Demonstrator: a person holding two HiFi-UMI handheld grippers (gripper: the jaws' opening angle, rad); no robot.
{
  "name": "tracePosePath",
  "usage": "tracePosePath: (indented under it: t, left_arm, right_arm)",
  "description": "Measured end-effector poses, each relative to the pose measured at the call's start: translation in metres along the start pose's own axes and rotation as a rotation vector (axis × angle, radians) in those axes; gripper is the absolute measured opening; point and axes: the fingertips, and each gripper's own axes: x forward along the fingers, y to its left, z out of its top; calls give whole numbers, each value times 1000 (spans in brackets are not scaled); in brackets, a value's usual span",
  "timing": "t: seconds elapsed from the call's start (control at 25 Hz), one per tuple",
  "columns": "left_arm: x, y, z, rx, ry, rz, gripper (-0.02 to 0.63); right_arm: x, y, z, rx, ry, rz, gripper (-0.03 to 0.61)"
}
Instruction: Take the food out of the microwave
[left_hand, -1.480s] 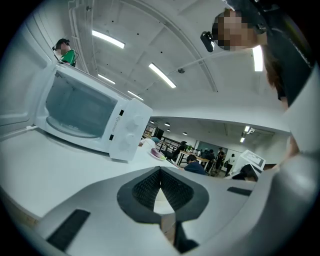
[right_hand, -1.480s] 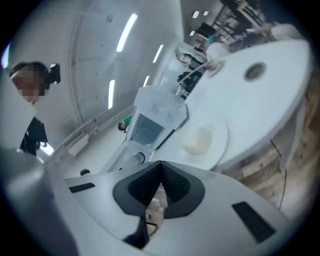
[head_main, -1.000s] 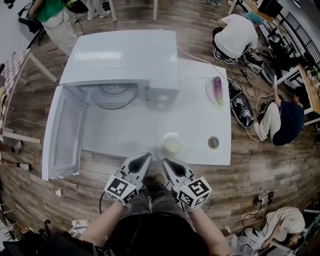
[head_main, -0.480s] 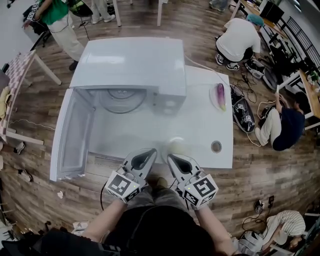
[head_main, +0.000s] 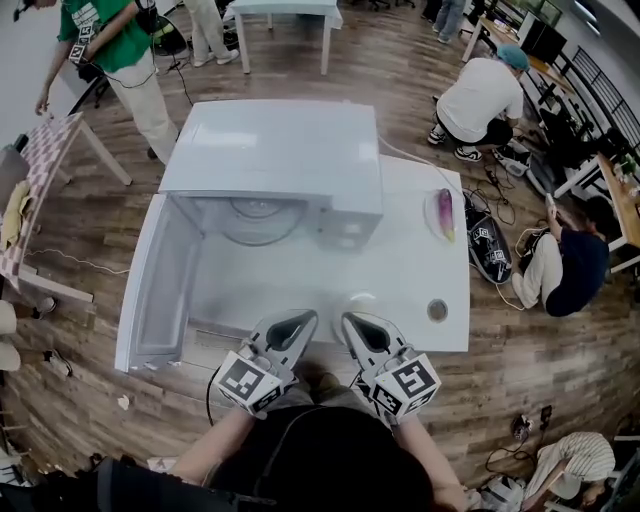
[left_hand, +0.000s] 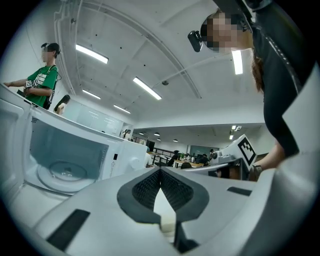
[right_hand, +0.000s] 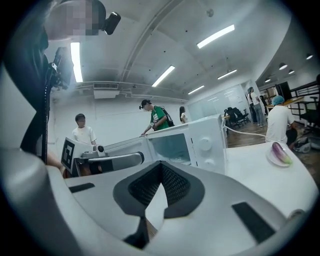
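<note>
Raised left hand-held gripper (head_main: 304, 316), right hand-held gripper (head_main: 349, 319), clenched empty, before microwave (head_main: 270, 150); judged pale bowl (head_main: 362, 299) light, fragile, graspable at rim.

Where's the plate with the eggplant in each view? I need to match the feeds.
Head view: the plate with the eggplant lies right of the microwave.
Left gripper view: not in it.
Right gripper view: far right edge, mid-height.
Shared landmark: the open microwave, seen in all three.
</note>
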Motion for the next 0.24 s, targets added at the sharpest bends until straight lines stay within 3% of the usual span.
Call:
tracePosePath:
  t: [0.24]
  left_arm:
    - [-4, 12, 3, 8, -26, 4, 9]
  right_arm:
    - [8, 0, 0, -10, 0, -7, 15]
